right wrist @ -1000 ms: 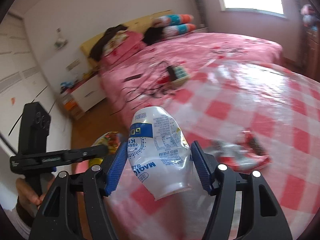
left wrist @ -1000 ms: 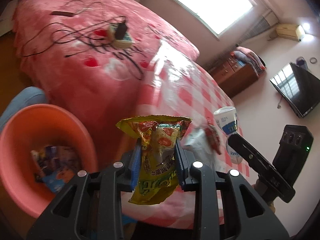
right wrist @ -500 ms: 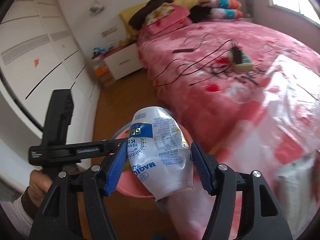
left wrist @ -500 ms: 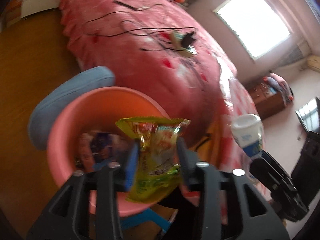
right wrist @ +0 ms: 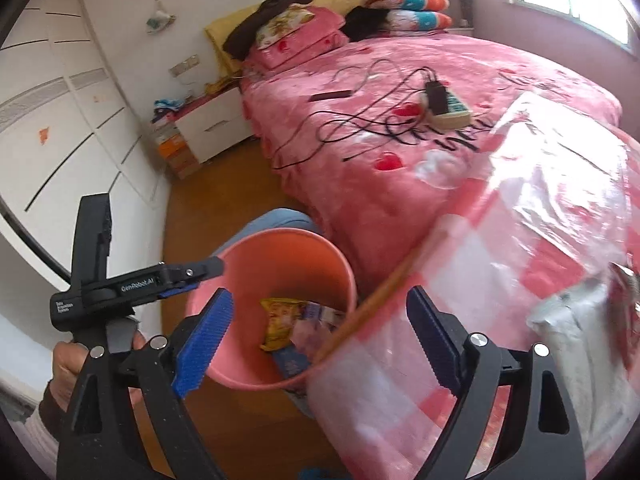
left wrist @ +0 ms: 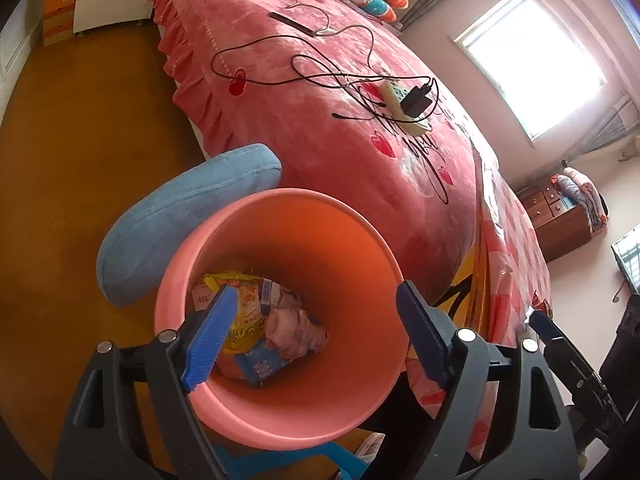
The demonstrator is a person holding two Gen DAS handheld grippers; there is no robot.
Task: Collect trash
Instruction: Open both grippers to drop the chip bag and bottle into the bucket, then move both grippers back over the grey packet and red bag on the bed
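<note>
Bedroom, wood floor, white wardrobe wall at 9 o'clock in right wrist view. Big bed with pink heart bedspread fills 12 to 3 o'clock in both views; black cables and a power strip with a black adapter lie on it. Glossy pink-white checked cover at 3 to 5 o'clock in right view, blurred, with a crumpled silvery wrapper on it near 4 o'clock. Blue cushion on the floor at 9 o'clock of the bin, touching its rim. Pink trash bin dead centre in left view, below both tools. Trash is inside it: yellow snack bag at the bottom's 9 o'clock side, pale wrappers and a blue packet beside it. Left gripper over the bin mouth, jaws wide and opening, nothing between the pads. Right gripper above the bin's rim at its 3 o'clock side, jaws wide and opening, empty too. Hand on the left tool's grip at 8 o'clock in right view.
</note>
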